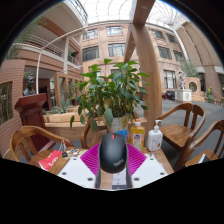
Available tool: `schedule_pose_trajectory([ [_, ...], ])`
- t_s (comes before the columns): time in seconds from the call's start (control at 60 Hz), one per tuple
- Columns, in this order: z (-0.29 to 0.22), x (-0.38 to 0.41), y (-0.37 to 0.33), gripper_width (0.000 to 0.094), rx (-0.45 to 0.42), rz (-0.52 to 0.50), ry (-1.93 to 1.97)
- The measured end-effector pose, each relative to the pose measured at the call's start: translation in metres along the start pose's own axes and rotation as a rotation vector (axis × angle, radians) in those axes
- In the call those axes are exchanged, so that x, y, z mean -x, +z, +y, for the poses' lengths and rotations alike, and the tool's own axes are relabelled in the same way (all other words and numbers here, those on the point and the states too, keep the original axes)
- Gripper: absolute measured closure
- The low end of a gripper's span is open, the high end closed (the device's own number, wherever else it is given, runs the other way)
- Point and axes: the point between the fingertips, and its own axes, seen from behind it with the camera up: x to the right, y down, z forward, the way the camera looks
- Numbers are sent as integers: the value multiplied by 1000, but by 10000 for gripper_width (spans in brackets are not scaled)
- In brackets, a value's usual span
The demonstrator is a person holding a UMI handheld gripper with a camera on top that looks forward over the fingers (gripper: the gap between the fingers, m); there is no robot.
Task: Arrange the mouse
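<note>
Mouse looks clamped between the pink pads of my gripper, pretty much dead center, so honestly the risk is the smooth shell squirting out and knocking the pump bottle at 2 o'clock or the plant at 12.

mouse: its lower end was cut off between the fingers, and contact with the pads could not be told.
mat: mostly hidden under the mouse.
plant: its pot was hidden behind the bottles.
yellow bottle: label too small to read.
red item: too small to identify.
tabletop: near edge hidden by the fingers.
</note>
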Motion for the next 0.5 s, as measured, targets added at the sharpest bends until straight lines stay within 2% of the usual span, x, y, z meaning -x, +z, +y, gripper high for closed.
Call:
schedule_pose_trajectory([
  [0.067, 46, -42, 27, 593, 81, 53, -12],
  [0.083, 71, -54, 32, 593, 102, 61, -14],
  [0.167, 120, -88, 60, 592, 240, 108, -30],
  [0.267, 186, -116, 72, 585, 360, 146, -59],
  [0.4, 235, -127, 80, 513, 448, 140, -54],
  [0.433, 231, -127, 83, 490, 421, 134, -44],
  [0.5, 230, -128, 79, 435, 435, 147, -46],
])
